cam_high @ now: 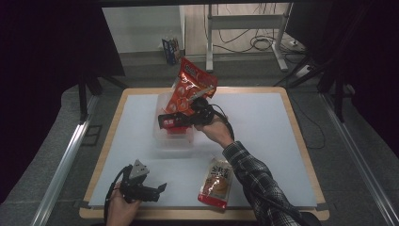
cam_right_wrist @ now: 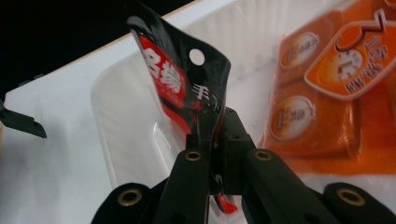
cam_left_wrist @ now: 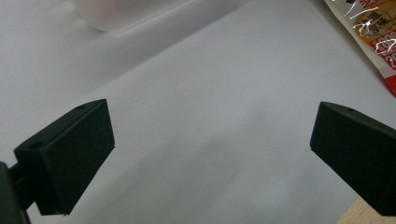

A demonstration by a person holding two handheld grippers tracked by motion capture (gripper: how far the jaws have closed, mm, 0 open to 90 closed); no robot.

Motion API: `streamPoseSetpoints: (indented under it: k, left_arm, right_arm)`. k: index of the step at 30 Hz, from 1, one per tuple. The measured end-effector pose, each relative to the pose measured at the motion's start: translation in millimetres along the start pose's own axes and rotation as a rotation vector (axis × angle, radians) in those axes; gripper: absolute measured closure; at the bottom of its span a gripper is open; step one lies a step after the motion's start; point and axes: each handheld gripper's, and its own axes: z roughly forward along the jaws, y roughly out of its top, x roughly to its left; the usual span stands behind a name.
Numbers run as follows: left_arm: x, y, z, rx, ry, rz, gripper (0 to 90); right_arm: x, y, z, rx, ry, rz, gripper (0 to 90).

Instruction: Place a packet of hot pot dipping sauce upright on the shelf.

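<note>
High view: right gripper (cam_high: 165, 121) clamps a red-and-black packet (cam_high: 175, 121) over the clear tray (cam_high: 160, 136). Left gripper view: left gripper (cam_left_wrist: 210, 140), jaws wide apart, holds nothing. Right gripper view: jaws pinch the packet's edge.

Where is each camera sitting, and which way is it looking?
High view: above the table, looking down; both forearms show.
Left gripper view: on the left hand-held gripper, facing bare table.
Right gripper view: on the right hand-held gripper, facing the clear tub.
Shared: high and right views show the red snack bag it pinches.
</note>
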Motion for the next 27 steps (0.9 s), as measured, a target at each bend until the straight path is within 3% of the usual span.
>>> streamPoseSetpoints:
  k: [3,6,7,10,14,22,27]
  left_arm:
    - [-0.3,0.4,0.2,-0.002,-0.001,-0.004,0.0]
    - [-0.2,0.8,-0.6,-0.003,0.003,-0.006,0.0]
    - [-0.1,0.8,-0.6,-0.004,0.003,-0.009,0.0]
    - [-0.5,1.2,0.3,0.002,0.002,-0.013,0.0]
    - [-4.0,3.0,1.8,0.012,0.004,-0.008,0.4]
    - [-8.2,6.2,1.6,0.004,-0.024,-0.006,1.3]
    - [-10.8,7.5,2.2,0.016,-0.021,0.002,2.6]
  right_arm:
    - [0.4,-1.4,-0.9,0.002,0.008,0.010,88.2]
    - [6.1,1.7,-1.7,0.024,0.001,-0.021,87.0]
    - [8.6,2.2,-2.7,0.025,-0.006,-0.036,84.1]
    - [13.2,1.8,-7.6,0.014,-0.038,-0.056,63.2]
    - [13.9,-4.7,-17.2,0.010,-0.078,-0.082,47.9]
    - [11.1,-24.5,-37.0,-0.010,-0.134,-0.093,26.1]
    - [11.3,-39.5,-46.4,-0.016,-0.144,-0.092,18.5]
